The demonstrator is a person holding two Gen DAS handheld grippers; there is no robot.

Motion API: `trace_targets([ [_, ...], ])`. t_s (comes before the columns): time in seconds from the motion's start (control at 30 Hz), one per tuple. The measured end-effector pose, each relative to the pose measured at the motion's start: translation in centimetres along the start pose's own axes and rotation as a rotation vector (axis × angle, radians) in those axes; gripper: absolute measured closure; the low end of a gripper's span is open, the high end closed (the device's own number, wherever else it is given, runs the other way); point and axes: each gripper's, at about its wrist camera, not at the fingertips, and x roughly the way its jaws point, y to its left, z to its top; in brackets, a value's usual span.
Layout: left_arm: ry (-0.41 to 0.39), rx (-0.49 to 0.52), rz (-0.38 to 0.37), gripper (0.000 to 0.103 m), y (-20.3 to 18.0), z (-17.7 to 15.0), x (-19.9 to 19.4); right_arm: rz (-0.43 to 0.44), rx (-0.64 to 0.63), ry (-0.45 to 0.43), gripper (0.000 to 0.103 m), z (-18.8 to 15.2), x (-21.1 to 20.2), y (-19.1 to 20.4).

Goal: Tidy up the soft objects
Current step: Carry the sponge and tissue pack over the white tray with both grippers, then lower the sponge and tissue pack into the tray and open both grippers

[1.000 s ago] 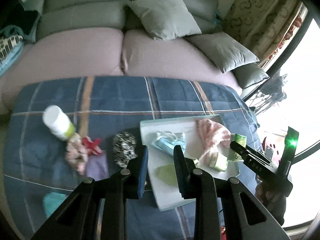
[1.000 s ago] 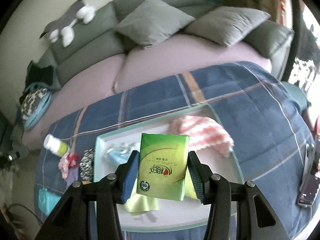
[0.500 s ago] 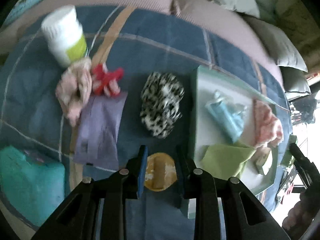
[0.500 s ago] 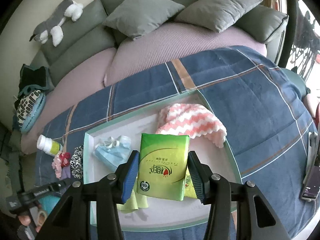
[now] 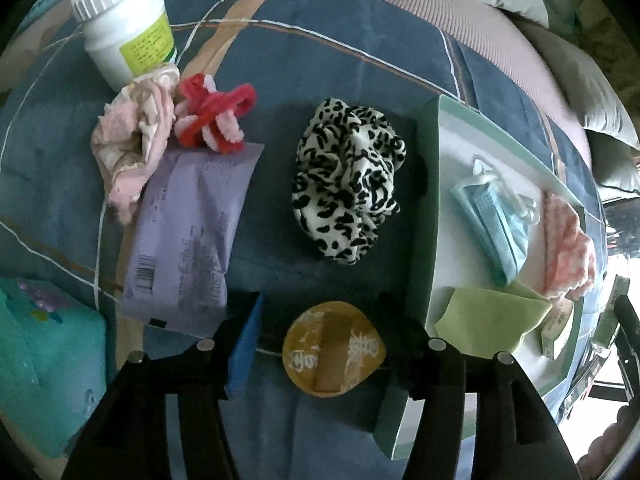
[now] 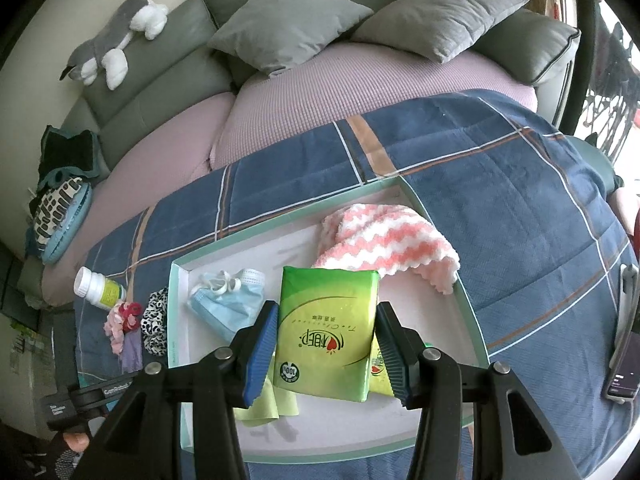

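A blue plaid blanket (image 6: 500,184) covers a surface in front of a grey and mauve sofa (image 6: 360,80), and on it sits a shallow white tray (image 6: 466,304) with a pale green rim. The right gripper (image 6: 326,334) hovers over the near part of the tray, its two blue-padded fingers pinching a green tissue pack (image 6: 328,328) by its sides and holding it upright. In the tray lie a crumpled blue face mask (image 6: 228,302) toward the left, a pink and white zigzag cloth (image 6: 388,244) at the far right, and a light green cloth (image 6: 264,404) near the front edge, partly hidden behind the pack. The left gripper (image 5: 324,344) is low over the blanket just left of the tray, its fingers spread wide on either side of a small round yellow item (image 5: 334,354), possibly a flat packet, without touching it. Beyond it lies a leopard-print scrunchie (image 5: 348,180) close beside the tray's left wall. Further left are a lilac packet (image 5: 188,232), a pink crumpled cloth (image 5: 132,140) overlapping its far corner, and a red and white fuzzy tie (image 5: 214,114) touching both. A white pill bottle (image 5: 126,30) stands at the far left, and a teal pack (image 5: 44,368) lies at the near left. A grey and white plush dog (image 6: 116,34) rests on the sofa back.
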Motion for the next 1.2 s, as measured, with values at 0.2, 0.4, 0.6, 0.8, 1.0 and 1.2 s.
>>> trace_targets([
  [0.2, -0.004, 0.024, 0.02, 0.048, -0.7, -1.0, 0.0, 0.001, 0.006, 0.002, 0.051, 0.0, 0.0, -0.2],
  [0.4, -0.019, 0.042, 0.017, 0.057, -1.5, -2.1, 0.2, 0.002, 0.008, 0.002, 0.051, 0.0, 0.0, -0.2],
  [0.6, -0.049, 0.014, 0.008, 0.058, -0.3, -2.0, -0.8, -0.001, 0.011, 0.006, 0.051, 0.0, 0.2, -0.2],
  [0.8, -0.154, 0.043, -0.025, 0.058, -1.3, -1.2, -4.5, -0.005, 0.016, 0.023, 0.051, -0.1, 0.8, -0.3],
  [1.0, -0.19, 0.121, -0.094, 0.058, -4.7, -0.2, -5.1, -0.016, 0.026, 0.061, 0.051, -0.3, 2.7, -0.6],
  [1.2, -0.195, 0.175, -0.121, 0.057, -7.6, 1.9, -4.8, 0.001, 0.009, 0.072, 0.051, -0.1, 4.1, 0.1],
])
